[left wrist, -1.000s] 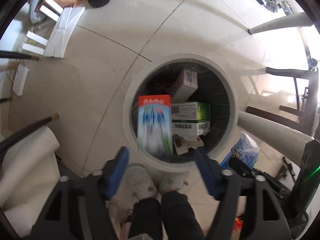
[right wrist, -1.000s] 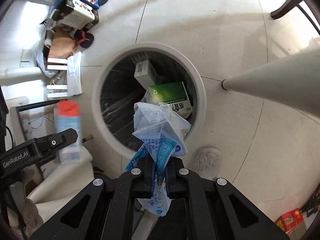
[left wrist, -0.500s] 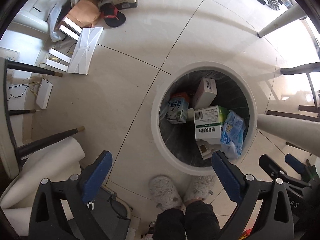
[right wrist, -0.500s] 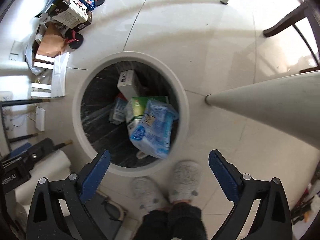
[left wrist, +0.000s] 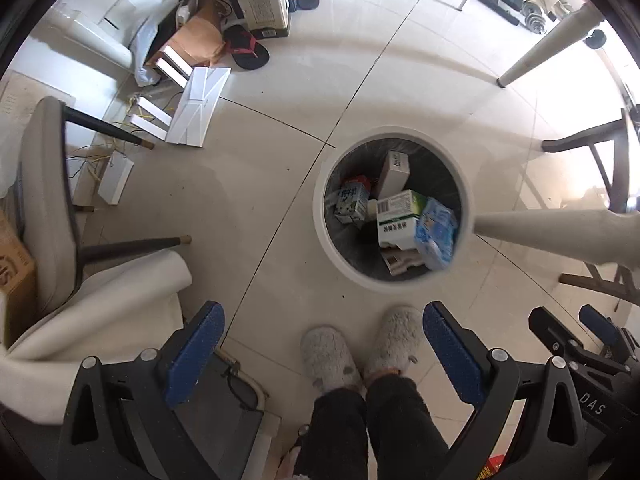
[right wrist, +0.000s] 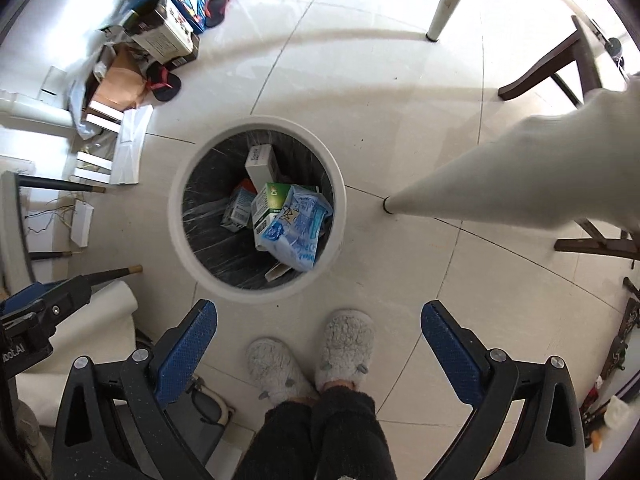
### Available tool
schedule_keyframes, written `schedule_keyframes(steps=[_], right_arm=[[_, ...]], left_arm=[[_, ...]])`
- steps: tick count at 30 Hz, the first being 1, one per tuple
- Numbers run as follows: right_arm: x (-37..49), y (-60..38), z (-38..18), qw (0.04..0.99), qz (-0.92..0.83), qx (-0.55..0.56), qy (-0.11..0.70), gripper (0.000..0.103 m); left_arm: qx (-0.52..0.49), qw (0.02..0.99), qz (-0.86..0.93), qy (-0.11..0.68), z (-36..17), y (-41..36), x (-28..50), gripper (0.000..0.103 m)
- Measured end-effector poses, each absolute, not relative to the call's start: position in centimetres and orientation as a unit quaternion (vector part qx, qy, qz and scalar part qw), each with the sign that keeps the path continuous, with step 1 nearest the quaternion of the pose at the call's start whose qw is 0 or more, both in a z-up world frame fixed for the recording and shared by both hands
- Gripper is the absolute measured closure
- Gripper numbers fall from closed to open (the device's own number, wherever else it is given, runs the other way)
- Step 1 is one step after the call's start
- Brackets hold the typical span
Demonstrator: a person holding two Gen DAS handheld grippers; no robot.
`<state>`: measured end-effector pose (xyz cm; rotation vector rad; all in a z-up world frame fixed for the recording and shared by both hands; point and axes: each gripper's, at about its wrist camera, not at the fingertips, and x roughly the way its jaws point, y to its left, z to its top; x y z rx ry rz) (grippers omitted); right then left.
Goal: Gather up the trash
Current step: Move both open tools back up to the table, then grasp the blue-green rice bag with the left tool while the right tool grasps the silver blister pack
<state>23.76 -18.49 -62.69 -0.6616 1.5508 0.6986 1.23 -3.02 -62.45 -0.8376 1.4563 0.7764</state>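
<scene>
White-rimmed and lined with a black bag, the round bin (right wrist: 256,210) stands on the floor directly below both tools and holds the collected trash: a blue-and-white plastic wrapper (right wrist: 294,228) lies uppermost, resting against a green-and-white carton (right wrist: 269,204), with a small milk carton (left wrist: 352,200) to one side and a plain white box (right wrist: 261,162) leaning against the liner wall. All items sit inside the rim; none hangs over it. The left gripper (left wrist: 320,354) and the right gripper (right wrist: 318,350) both point down with jaws spread wide and nothing between the blue pads, which is consistent with loads let go over the opening. The person's grey fuzzy slippers (right wrist: 308,354) stand just beside the bin, placing the tools above it for a straight drop. Pale glossy floor tiles (left wrist: 280,92) surround the bin and appear free of loose litter close to it. Further out, flat white panels (left wrist: 198,106), a brown cardboard piece (left wrist: 200,38), a sandal (left wrist: 248,50) and printed boxes (right wrist: 168,30) cluster near the wall; whether any counts as trash cannot be determined. Cream table legs (right wrist: 516,176) and dark chair legs (left wrist: 128,244) flank the area.
</scene>
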Motion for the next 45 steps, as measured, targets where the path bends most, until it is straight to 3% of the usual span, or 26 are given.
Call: schedule_keyframes(steps=[21, 30, 36, 45], right_arm=[[21.4, -21.4, -31.2, 0.630, 0.357, -0.260, 0.640, 0.000], [29.2, -16.9, -20.3, 0.664, 0.363, -0.169, 0.631, 0.000], [39.0, -10.7, -18.0, 0.678, 0.353, -0.155, 0.626, 0.000], [59.3, 1.2, -24.0, 0.683, 0.304, -0.137, 0.649, 0.000]], left_arm=[[-0.325, 0.657, 0.343, 0.588, -35.9, -6.2, -1.2, 0.001], [-0.271, 0.692, 0.399, 0.537, -27.3, -0.3, 4.2, 0.001], [-0.290, 0.688, 0.394, 0.536, -26.3, 6.4, 11.8, 0.001], [-0.445, 0.644, 0.345, 0.518, -29.6, 20.8, 30.3, 0.002]])
